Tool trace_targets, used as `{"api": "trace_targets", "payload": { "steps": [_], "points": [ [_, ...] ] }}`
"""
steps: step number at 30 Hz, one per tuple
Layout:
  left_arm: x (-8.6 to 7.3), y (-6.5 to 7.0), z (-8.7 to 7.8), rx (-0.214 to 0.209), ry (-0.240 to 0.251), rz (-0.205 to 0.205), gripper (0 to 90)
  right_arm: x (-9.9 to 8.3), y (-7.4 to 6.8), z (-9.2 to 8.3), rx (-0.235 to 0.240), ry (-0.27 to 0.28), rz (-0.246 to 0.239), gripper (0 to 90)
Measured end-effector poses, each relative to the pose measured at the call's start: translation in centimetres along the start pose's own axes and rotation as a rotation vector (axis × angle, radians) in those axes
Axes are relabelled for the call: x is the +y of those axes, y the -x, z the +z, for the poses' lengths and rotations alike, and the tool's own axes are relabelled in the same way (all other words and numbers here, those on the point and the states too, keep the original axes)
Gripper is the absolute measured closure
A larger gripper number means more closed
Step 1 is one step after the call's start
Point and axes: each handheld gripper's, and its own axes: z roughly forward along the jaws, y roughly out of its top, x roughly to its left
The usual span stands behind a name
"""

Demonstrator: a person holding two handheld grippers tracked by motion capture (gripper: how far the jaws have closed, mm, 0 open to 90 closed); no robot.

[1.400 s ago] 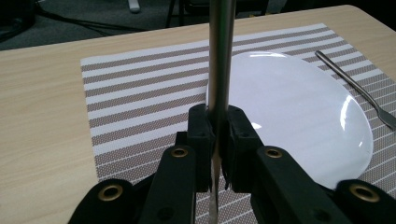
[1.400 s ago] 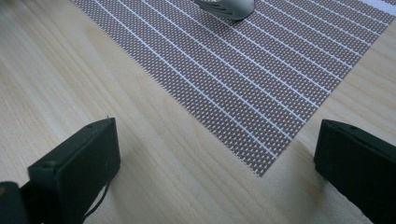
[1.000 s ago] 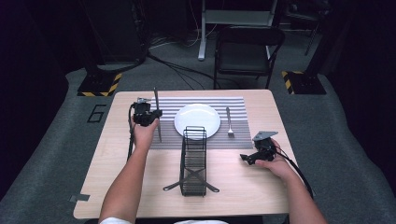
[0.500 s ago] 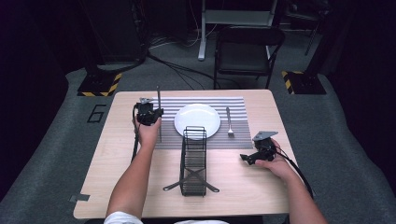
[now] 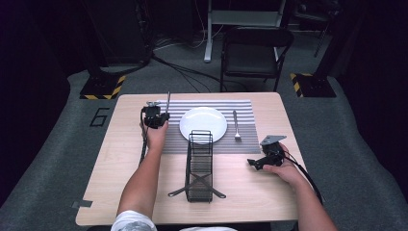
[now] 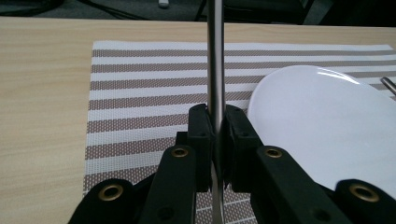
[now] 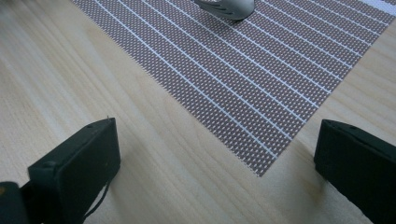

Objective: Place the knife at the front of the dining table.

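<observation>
My left gripper (image 5: 156,117) (image 6: 215,116) is shut on a slim metal utensil (image 5: 168,101) (image 6: 215,56) that stands upright between the jaws, its top out of the left gripper view. It hangs over the left part of the striped placemat (image 5: 240,139) (image 6: 140,93), just left of the white plate (image 5: 203,124) (image 6: 327,126). A fork (image 5: 236,126) (image 7: 226,7) lies on the mat to the right of the plate. My right gripper (image 5: 254,163) (image 7: 217,144) rests low over the bare wood near the mat's near right corner, open, with nothing between its jaws.
A black wire rack (image 5: 199,166) stands in the middle of the table, its far end on the mat in front of the plate. The wooden table (image 5: 120,163) has bare room at left and right. A chair (image 5: 252,53) stands beyond the far edge.
My left hand has carried the upright utensil a little to the right and lower, nearer the mat. The right gripper has stayed where it was.
</observation>
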Motion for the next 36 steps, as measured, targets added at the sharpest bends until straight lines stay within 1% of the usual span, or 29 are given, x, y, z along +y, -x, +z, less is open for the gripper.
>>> {"api": "trace_targets", "payload": {
  "steps": [2,3,6,7,11,15,16,19,21,25,28,30,31,34,36],
  "points": [
    [-0.1,-0.2,0.2,0.0,-0.014,-0.014,82.5,0.0,0.0,0.0,0.0,0.0,0.0,0.0],
    [-0.3,-0.3,0.4,0.007,-0.022,-0.012,82.5,0.0,0.0,0.0,0.0,0.0,0.001,0.0],
    [-0.4,-0.6,0.7,0.006,-0.021,-0.027,82.5,0.0,0.0,0.0,0.001,0.0,0.0,0.0],
    [-0.4,-0.6,0.8,0.006,-0.02,-0.038,82.5,0.0,0.0,0.0,0.001,0.0,-0.001,0.0],
    [-0.6,-0.7,1.2,0.01,-0.018,-0.055,82.5,0.0,0.0,0.0,0.001,0.0,0.0,0.0],
    [-0.9,-0.7,1.7,0.022,-0.029,-0.078,82.5,0.0,0.0,0.0,0.001,-0.001,-0.001,0.0],
    [-1.0,-0.8,1.8,0.023,-0.04,-0.083,82.5,0.0,0.0,0.0,0.001,0.0,-0.001,0.0],
    [-1.2,-0.8,2.2,0.03,-0.044,-0.095,82.5,0.0,0.0,0.0,0.001,0.0,-0.001,0.0],
    [-1.3,-0.8,2.4,0.034,-0.043,-0.098,82.5,0.0,0.0,0.0,0.001,0.0,-0.001,0.0],
    [-1.4,-0.9,2.7,0.043,-0.04,-0.122,82.5,0.0,0.0,0.0,0.001,0.0,-0.001,0.0],
    [-1.5,-0.8,2.9,0.05,-0.049,-0.131,82.5,0.0,0.0,0.0,0.001,0.0,0.0,0.0],
    [-1.6,-0.8,3.1,0.057,-0.047,-0.137,82.5,0.0,0.0,0.0,0.001,0.0,-0.001,0.0],
    [-1.7,-0.8,3.3,0.061,-0.049,-0.15,82.4,0.0,0.0,0.0,0.001,0.0,0.0,0.0],
    [-1.9,-0.8,3.6,0.066,-0.058,-0.169,82.5,0.0,0.0,0.0,0.001,0.0,-0.001,0.0],
    [-2.0,-0.7,3.8,0.069,-0.059,-0.172,82.4,0.0,0.0,0.0,0.001,0.0,0.0,0.0]
  ]
}}
